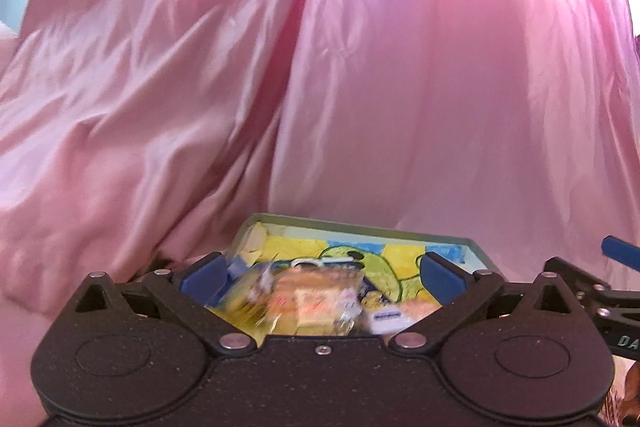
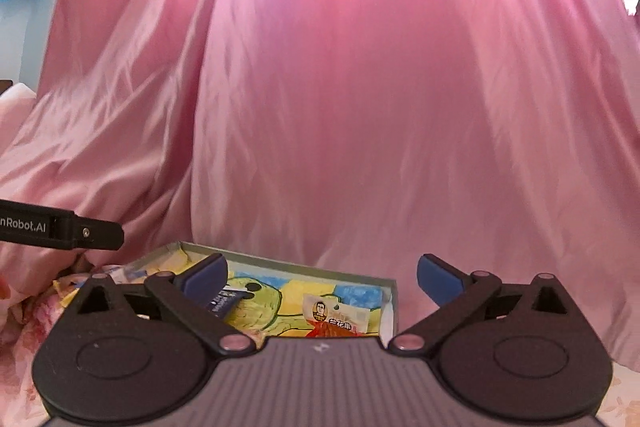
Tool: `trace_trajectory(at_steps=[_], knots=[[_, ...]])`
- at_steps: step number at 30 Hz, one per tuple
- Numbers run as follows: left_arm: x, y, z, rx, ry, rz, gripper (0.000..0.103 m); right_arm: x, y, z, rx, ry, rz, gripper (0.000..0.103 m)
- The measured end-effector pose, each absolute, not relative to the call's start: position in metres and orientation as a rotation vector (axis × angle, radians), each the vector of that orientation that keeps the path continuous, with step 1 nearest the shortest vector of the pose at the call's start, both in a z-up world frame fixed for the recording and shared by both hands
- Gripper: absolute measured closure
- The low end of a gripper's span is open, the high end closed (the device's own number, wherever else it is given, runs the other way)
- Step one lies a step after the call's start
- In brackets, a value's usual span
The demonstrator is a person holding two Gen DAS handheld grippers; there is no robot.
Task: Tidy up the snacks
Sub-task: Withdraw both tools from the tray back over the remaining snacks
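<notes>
Left claw spread wide over blurred snack packet, right claw wide, empty, above box

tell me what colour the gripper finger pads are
Blue pads, clearest in the right wrist view.

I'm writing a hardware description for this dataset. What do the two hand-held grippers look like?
Both look alike: the left hand-held gripper and the right hand-held gripper have matte black linkage arms with round silver pivot pins, circular housings and blue finger pads. The right body is ribbed grey; the left is speckled black. White lettering ending "nRobot.AI" marks the left unit's side. No cables or sleeves show.
</notes>
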State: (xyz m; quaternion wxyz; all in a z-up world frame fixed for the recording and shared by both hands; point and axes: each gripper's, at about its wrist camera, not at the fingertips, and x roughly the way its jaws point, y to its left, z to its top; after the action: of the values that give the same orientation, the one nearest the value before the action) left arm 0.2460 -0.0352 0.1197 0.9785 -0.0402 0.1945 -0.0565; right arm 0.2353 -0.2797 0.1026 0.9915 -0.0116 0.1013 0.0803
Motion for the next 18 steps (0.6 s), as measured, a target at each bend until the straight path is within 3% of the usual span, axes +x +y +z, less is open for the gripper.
trace_trajectory(at_steps=[18], knots=[[0.133,0.0,0.078,-0.099,0.369,-0.054,0.001,0.119,-0.265,0.086,-0.06,0.17,0.262,0.0]])
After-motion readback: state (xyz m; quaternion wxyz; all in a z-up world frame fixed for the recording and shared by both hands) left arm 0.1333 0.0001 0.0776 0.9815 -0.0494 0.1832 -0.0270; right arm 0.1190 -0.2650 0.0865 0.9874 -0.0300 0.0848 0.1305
